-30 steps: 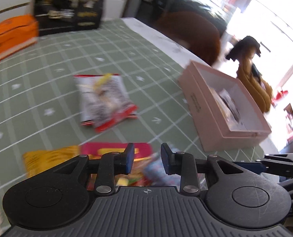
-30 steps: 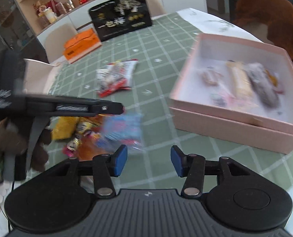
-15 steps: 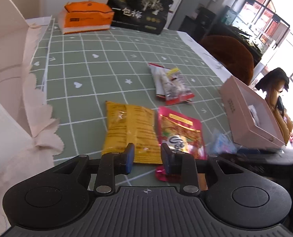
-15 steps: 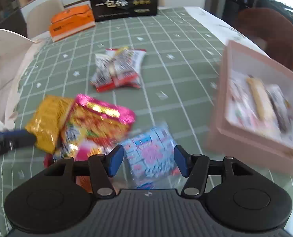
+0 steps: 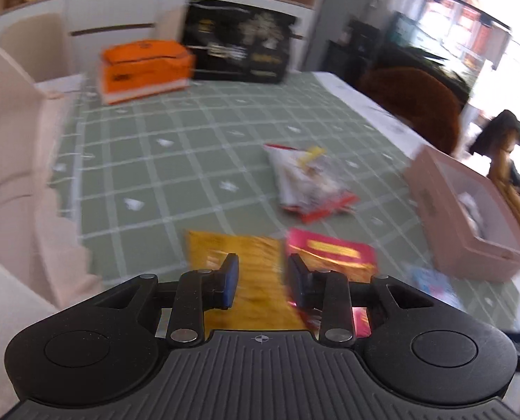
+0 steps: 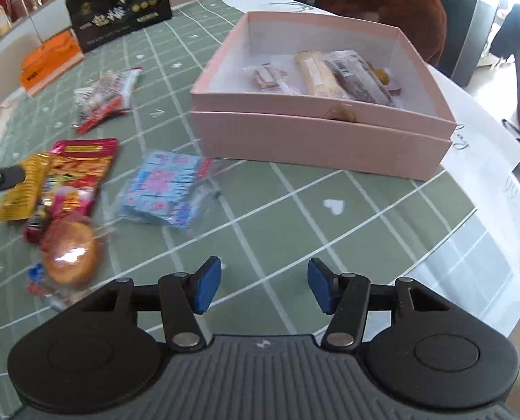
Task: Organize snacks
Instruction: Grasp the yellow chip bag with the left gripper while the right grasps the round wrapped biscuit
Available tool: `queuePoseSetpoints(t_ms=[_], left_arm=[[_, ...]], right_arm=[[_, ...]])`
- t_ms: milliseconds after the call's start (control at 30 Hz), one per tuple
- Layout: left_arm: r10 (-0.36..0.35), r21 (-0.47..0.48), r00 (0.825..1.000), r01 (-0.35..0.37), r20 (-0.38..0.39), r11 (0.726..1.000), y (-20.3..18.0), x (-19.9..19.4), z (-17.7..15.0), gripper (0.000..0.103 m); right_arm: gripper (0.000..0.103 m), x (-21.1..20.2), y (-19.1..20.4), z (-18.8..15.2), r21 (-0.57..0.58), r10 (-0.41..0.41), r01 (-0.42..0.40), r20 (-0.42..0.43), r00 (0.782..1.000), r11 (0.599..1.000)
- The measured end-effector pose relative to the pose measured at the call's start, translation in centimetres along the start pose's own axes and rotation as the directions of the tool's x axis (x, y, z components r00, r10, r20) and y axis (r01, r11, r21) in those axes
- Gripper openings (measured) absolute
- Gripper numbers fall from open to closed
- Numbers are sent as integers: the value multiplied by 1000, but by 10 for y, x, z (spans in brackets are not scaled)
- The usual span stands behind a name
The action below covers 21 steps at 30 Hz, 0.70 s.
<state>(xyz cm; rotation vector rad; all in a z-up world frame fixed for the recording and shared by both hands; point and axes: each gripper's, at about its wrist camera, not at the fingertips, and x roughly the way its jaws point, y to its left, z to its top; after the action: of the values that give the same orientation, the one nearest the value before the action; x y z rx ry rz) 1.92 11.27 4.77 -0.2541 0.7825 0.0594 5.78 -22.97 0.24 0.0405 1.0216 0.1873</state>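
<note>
The left tool (image 5: 261,281), empty, is opening over a blurred yellow packet (image 5: 246,280); the right tool (image 6: 264,288) gapes empty.

Left tongs (image 5: 261,281) opening, empty — above yellow packet (image 5: 239,255), beside red packet (image 5: 333,255).

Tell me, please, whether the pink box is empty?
Not empty: the pink box is open-topped, with several wrapped snacks lying inside.
</note>
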Motion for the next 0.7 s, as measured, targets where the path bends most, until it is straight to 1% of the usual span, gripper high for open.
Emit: queuePoseSetpoints(t_ms=[67, 100, 167, 200, 233, 267, 367, 400, 433, 467, 533, 633, 700], left_arm=[[42, -74, 999, -43, -22, 996, 18, 8, 5, 36], [47, -104, 998, -51, -37, 993, 25, 12, 6, 36], [41, -123, 997, -50, -72, 991, 31, 22, 6, 36], [35, -122, 996, -44, -78, 992, 30, 25, 5, 36], [26, -109, 998, -33, -65, 994, 28, 25, 4, 36], [17, -86, 998, -23, -66, 996, 24, 26, 3, 36], [-39, -7, 997, 39, -72, 999, 7, 22, -1, 37], [-44, 35, 996, 47, -78, 998, -2, 22, -4, 42], [-49, 73, 995, 55, -86, 996, -9, 22, -8, 45], [-63, 92, 993, 72, -95, 993, -14, 21, -11, 47], [-99, 101, 988, 111, -118, 989, -20, 19, -18, 55], [-146, 132, 979, 165, -145, 977, -32, 15, -30, 58], [-169, 159, 972, 195, -165, 968, -41, 14, -36, 61]], right_arm=[[55, -8, 11, 0, 3, 56, -56, 7, 998, 998], [55, -12, 19, 1, 3, 86, -86, 15, 996, 996], [55, -17, 40, 5, -10, 155, -154, 24, 988, 988], [55, -17, 51, 9, -24, 186, -186, 23, 982, 982], [55, -16, 65, 14, -37, 211, -210, 20, 977, 977], [55, -12, 80, 19, -43, 225, -224, 15, 974, 974], [55, 1, 112, 26, -80, 280, -280, -15, 960, 957], [55, 7, 123, 26, -106, 270, -272, -33, 962, 956], [56, 11, 129, 24, -136, 244, -248, -46, 969, 959], [56, 10, 134, 18, -179, 209, -211, -31, 978, 961], [56, 5, 133, 8, -259, 163, -158, -3, 987, 953], [56, -2, 112, -7, -315, 96, -84, 21, 995, 945], [58, -5, 92, -15, -319, 43, -29, 37, 998, 947]])
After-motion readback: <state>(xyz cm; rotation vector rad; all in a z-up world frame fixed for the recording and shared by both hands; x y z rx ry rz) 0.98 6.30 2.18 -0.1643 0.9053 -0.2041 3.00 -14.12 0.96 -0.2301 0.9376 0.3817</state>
